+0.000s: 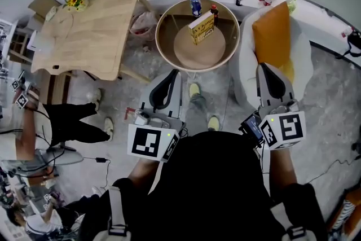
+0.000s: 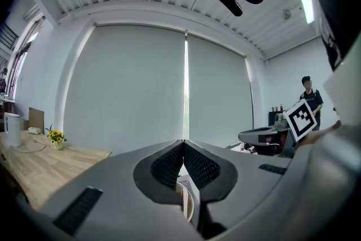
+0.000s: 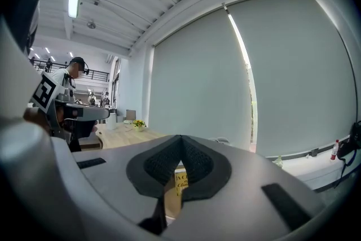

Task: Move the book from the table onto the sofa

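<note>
Book stands upright on the round counter, easy to pinch. We carry left hand-held gripper and right hand-held gripper pressed together, empty, for the approach

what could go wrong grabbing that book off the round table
The book stands upright on the round table, a blue bottle and a dark bottle close by: a nudge could topple it or knock a bottle. The left gripper and right gripper are both shut and must open before reaching it. The orange cushion covers much of the sofa, so the book may slide off.
</note>
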A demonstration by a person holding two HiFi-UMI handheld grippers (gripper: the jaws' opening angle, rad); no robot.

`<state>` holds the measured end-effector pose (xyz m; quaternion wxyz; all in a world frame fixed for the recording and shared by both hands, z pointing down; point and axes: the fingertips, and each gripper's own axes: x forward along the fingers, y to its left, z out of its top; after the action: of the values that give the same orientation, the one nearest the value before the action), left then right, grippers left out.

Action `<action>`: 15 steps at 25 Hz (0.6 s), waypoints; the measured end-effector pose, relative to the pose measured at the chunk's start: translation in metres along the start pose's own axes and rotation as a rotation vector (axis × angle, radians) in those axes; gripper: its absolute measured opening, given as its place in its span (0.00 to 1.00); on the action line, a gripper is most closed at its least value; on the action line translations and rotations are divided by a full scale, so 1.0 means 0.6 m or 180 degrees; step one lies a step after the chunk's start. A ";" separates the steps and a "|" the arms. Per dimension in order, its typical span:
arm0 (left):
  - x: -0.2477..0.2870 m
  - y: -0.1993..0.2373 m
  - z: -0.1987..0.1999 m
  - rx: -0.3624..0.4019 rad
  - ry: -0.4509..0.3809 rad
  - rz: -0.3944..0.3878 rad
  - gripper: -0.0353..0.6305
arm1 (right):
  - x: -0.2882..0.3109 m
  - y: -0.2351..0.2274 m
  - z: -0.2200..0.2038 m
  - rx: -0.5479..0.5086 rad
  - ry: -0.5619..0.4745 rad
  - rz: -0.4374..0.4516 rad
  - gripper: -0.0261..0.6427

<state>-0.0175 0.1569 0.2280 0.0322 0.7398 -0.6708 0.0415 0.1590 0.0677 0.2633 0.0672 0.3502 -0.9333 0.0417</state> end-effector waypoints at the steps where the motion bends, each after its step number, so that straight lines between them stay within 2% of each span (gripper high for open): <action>1: 0.006 0.003 0.000 -0.0003 0.0003 0.0000 0.07 | 0.005 -0.002 0.000 -0.0005 0.0004 -0.0002 0.06; 15: 0.114 0.055 -0.007 -0.0099 0.0109 -0.0111 0.07 | 0.103 -0.046 -0.006 0.0057 0.0155 -0.0072 0.06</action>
<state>-0.0441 0.0866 0.2393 0.0559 0.7499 -0.6578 0.0431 0.1313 0.0073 0.2772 0.0871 0.3603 -0.9270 0.0579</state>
